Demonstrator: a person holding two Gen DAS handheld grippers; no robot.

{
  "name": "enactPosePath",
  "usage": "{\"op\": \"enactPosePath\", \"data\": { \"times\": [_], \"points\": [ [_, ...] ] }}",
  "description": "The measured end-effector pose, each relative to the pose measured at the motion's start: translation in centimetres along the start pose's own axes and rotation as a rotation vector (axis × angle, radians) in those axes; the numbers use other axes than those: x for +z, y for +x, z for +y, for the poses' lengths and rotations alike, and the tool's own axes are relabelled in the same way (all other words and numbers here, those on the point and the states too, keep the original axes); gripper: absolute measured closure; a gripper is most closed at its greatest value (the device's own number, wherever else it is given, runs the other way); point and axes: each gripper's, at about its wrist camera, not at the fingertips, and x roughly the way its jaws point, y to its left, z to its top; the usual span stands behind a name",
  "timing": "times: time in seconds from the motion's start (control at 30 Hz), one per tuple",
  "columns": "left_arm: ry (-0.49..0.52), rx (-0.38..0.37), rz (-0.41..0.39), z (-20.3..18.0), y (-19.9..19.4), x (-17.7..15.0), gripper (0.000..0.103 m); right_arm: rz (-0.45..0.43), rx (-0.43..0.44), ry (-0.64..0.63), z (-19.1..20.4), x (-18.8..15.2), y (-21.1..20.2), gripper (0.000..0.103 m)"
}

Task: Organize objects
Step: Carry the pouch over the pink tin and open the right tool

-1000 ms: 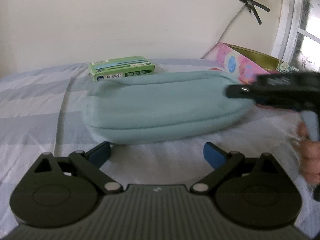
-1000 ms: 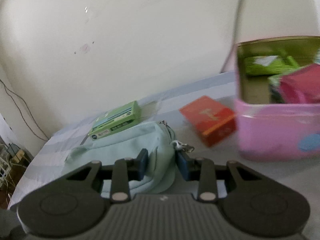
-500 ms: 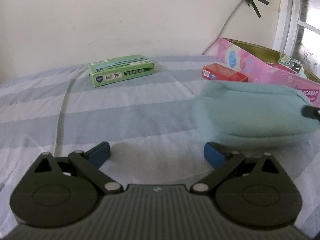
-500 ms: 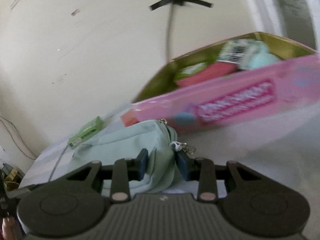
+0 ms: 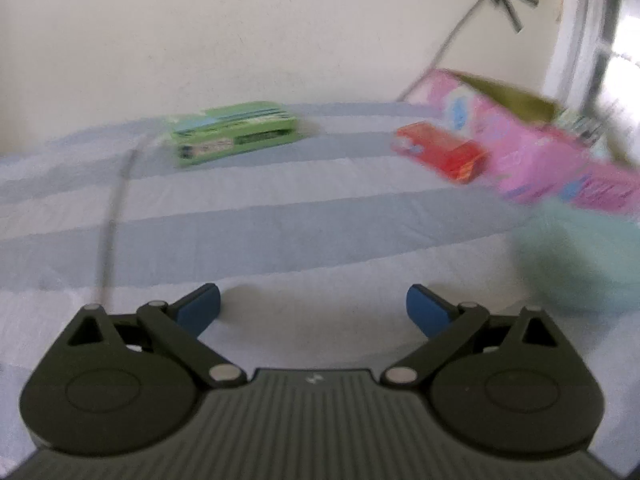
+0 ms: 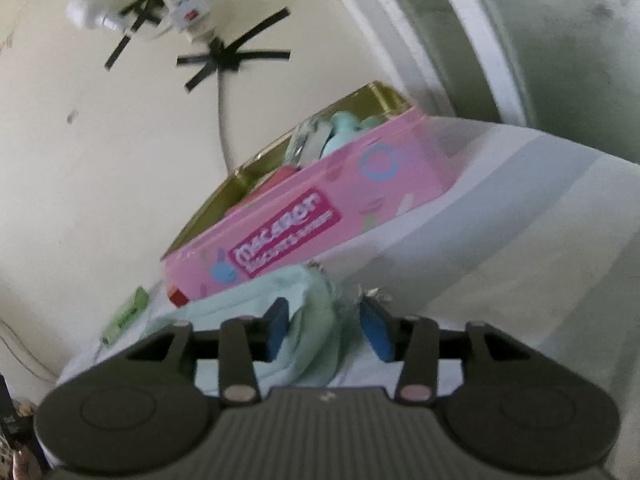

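Observation:
My right gripper (image 6: 326, 326) is shut on the end of a pale teal fabric pouch (image 6: 308, 332), near its zipper pull. It holds the pouch just in front of the pink tin box (image 6: 320, 216). In the left wrist view the pouch (image 5: 576, 256) is a blur at the right edge. My left gripper (image 5: 314, 306) is open and empty, low over the striped bed sheet (image 5: 280, 220). A green box (image 5: 234, 134) lies at the far middle and a red box (image 5: 440, 154) lies next to the pink tin box (image 5: 560, 160).
The pink tin is open with a gold inside and holds several items (image 6: 332, 136). A wall (image 5: 280, 32) stands behind the bed, with a taped cable (image 6: 220, 120). A window frame (image 6: 440, 40) is at the right.
My right gripper has carried the teal pouch from the middle of the bed to the right, up to the pink tin. The left gripper has stayed open and swung a little.

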Motion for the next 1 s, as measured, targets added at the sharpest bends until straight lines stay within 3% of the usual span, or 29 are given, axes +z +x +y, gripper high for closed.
{"op": "enactPosePath", "data": {
  "times": [0.17, 0.3, 0.37, 0.43, 0.47, 0.5, 0.6, 0.8, 0.9, 1.0],
  "points": [
    [-0.018, -0.172, -0.035, -4.1, -1.1, 2.1, 0.003, -0.001, 0.031, -0.081, 0.1, 0.0, -0.6, 0.054],
    [0.033, -0.231, 0.010, -8.3, 0.5, 2.7, 0.004, 0.025, 0.052, -0.151, 0.6, -0.7, -0.6, 0.050],
    [0.070, -0.254, 0.051, -10.1, 1.7, 2.6, 0.011, 0.037, 0.062, -0.169, 0.6, -1.0, -0.4, 0.049],
    [0.095, -0.271, 0.115, -11.5, 3.2, 2.2, 0.031, 0.065, 0.086, -0.156, 0.3, -0.9, 0.2, 0.050],
    [0.094, -0.289, 0.124, -12.0, 3.7, 1.8, 0.032, 0.085, 0.110, -0.140, 0.0, -0.9, 0.5, 0.054],
    [0.110, -0.288, 0.107, -12.4, 3.6, 1.5, 0.038, 0.106, 0.146, -0.124, -0.2, -0.9, 0.9, 0.060],
    [0.118, -0.245, 0.080, -13.2, 2.1, 1.8, 0.046, 0.090, 0.140, -0.183, 0.3, -0.8, 0.5, 0.065],
    [0.137, -0.260, -0.089, -15.2, -1.8, 8.1, 0.045, -0.119, 0.195, -0.319, 2.9, 4.2, -2.7, 0.065],
    [0.190, -0.201, -0.129, -18.8, 0.3, 11.9, 0.041, -0.166, 0.142, -0.351, 3.6, 8.9, -0.2, 0.065],
    [0.206, -0.125, -0.111, -21.9, 4.6, 15.1, 0.039, -0.111, 0.065, -0.349, 3.5, 13.5, 4.5, 0.066]
  ]
}}
